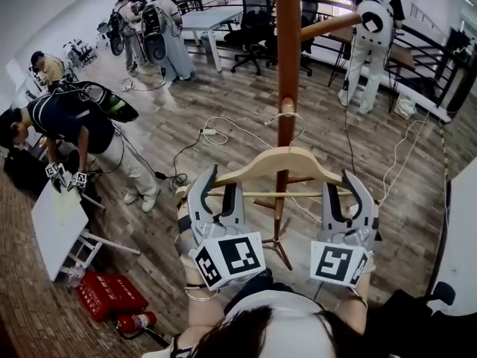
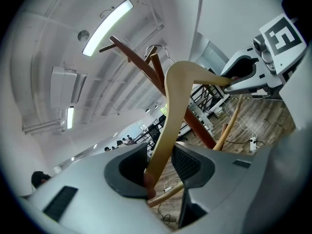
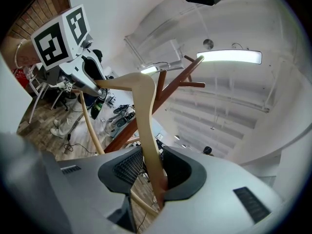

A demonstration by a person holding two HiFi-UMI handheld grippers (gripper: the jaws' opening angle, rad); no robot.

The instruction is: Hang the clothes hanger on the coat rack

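Left tongs and right tongs grip pale wooden hanger

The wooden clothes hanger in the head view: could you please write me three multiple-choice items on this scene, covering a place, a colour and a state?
1. Where do the left tool and right tool hold the pale wooden clothes hanger?
A. both at its hook
B. one at each shoulder end
C. both at mid-bar
2. What colour is the tall wooden coat rack?
A. white
B. black
C. reddish-brown
3. How do the left tool's jaws stand?
A. closed on the hanger
B. wide apart, empty
C. closed on a cable
Answers: 1 B, each tool sits at one end of the hanger; 2 C, its pole is reddish-brown; 3 A, the left gripper view shows the hanger pinched between them.
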